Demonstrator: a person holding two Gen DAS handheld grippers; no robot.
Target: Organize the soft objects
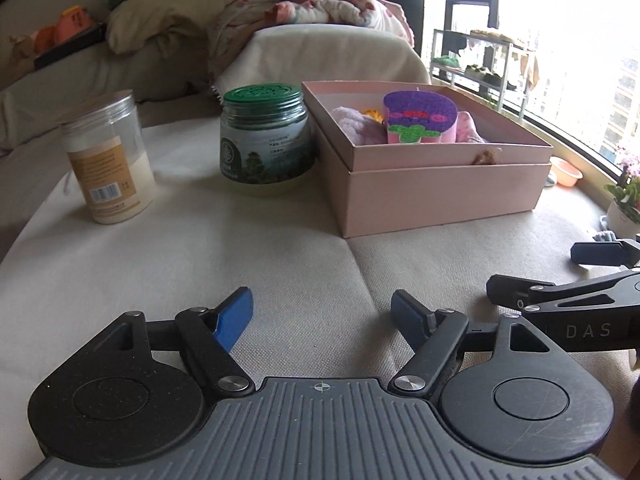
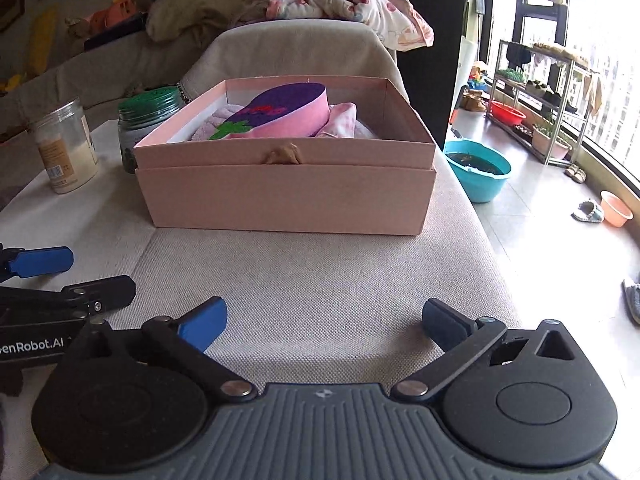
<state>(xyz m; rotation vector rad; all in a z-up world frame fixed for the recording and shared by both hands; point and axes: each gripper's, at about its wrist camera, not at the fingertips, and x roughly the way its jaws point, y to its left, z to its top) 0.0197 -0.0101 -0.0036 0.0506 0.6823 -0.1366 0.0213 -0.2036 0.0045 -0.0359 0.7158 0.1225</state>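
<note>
Left wrist view: left gripper (image 1: 322,314) wide open w/ nothing in it, box (image 1: 440,196) at 1 o'clock w/ sponge (image 1: 420,114) and towels (image 1: 352,124) inside. Right gripper (image 2: 324,326) also spread wide, empty, box (image 2: 288,196) at 12, jars (image 1: 264,136) left of it.

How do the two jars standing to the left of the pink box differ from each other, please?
The green-lidded jar is squat and wide, while the clear jar is taller and slimmer. The green-lidded jar has a dark green perforated lid and a greenish label; the clear jar has a see-through lid and a tan label with a barcode. The green-lidded jar stands right beside the pink box; the clear jar stands farther off. Both are upright on the beige cloth surface.
</note>
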